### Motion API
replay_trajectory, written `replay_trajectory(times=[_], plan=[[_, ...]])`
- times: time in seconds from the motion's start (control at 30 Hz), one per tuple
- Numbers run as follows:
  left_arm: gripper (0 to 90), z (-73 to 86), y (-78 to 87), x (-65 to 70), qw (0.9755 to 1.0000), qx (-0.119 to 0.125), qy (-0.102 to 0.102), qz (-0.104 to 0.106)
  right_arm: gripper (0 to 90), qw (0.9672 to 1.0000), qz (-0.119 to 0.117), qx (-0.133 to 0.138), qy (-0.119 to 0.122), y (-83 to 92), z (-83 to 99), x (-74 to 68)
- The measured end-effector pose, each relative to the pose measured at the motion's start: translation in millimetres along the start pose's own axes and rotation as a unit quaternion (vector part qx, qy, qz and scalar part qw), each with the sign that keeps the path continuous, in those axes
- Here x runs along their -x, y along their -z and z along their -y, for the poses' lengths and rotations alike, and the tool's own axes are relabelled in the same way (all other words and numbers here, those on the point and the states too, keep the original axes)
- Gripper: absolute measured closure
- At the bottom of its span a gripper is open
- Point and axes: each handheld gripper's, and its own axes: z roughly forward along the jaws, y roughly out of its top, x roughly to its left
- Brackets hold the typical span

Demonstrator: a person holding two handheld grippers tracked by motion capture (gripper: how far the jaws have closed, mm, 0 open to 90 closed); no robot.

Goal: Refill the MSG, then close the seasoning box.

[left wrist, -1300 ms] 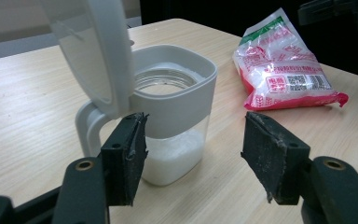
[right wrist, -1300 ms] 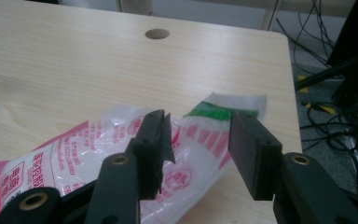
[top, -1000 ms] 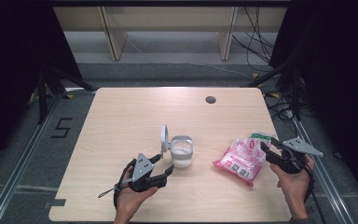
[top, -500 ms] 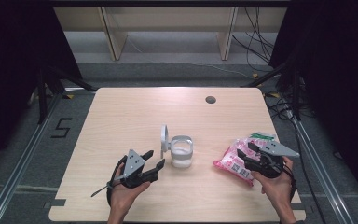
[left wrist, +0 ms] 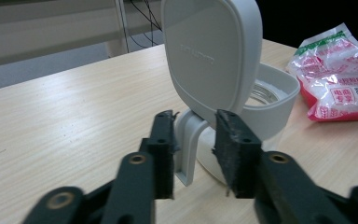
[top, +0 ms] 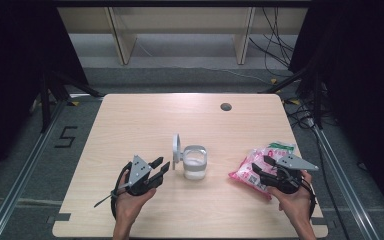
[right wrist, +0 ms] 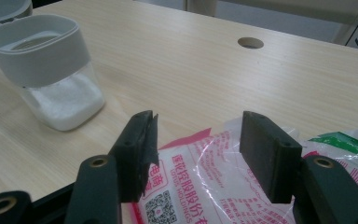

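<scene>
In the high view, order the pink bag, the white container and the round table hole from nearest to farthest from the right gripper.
1. Pink bag, right under the right gripper.
2. White container, to its left at table centre.
3. Table hole, toward the far edge.

Wooden table (top: 130, 120) w/ a lidded jar (top: 194, 162), lid up, at centre. Left gripper (top: 158, 167) just beside it, jaws just been closing, nothing between. Right gripper (top: 261, 165) over pink bag (top: 250, 167).

Both grippers black: left gripper (top: 156, 167), right gripper (top: 261, 166). Grey three-cornered top plates. Brass-coloured pivot pins, dark jaw pads.
</scene>
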Motion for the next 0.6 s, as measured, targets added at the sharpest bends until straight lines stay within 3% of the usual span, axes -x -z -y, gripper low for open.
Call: replay_trajectory(times=[0.13,0.23,0.27,0.37,0.43,0.5,0.53,0.57,0.6], plan=[[78.7,-1.1,-4.6,-2.6,0.9999,-0.001,-0.016,-0.005,45.5,1.0000,-0.005,-0.001,0.005,-1.3,0.9,-3.4],[82.6,-1.3,-8.7,-7.5,1.0000,0.007,0.000,0.003,45.6,0.9999,-0.010,-0.008,-0.004,-2.0,1.7,-7.2],[83.5,-2.0,-9.7,-7.8,0.9999,0.005,-0.005,-0.008,45.6,0.9997,-0.007,-0.015,-0.019,-0.8,2.4,-10.5],[85.6,-3.4,-11.5,-9.8,0.9998,0.003,-0.011,-0.015,45.7,0.9999,-0.012,-0.012,-0.002,-1.9,3.1,-9.3],[87.3,-3.6,-12.0,-10.6,0.9998,0.002,-0.010,-0.016,45.7,0.9998,-0.010,-0.013,-0.011,-1.9,3.8,-11.2],[88.3,-3.0,-15.3,-13.9,0.9999,-0.001,0.002,-0.012,45.8,0.9997,-0.021,-0.009,-0.006,-3.2,4.1,-11.1],[88.6,-3.0,-15.9,-14.4,0.9999,-0.002,-0.001,-0.015,45.8,0.9997,-0.022,-0.011,-0.002,-3.5,4.3,-11.7],[88.7,-2.9,-16.7,-14.6,0.9999,0.000,-0.002,-0.014,45.8,0.9996,-0.016,-0.018,-0.018,-2.1,4.7,-15.9],[88.7,-2.9,-16.7,-14.6,0.9999,0.000,-0.002,-0.014,45.8,0.9996,-0.016,-0.018,-0.018,-2.1,4.7,-15.9]])
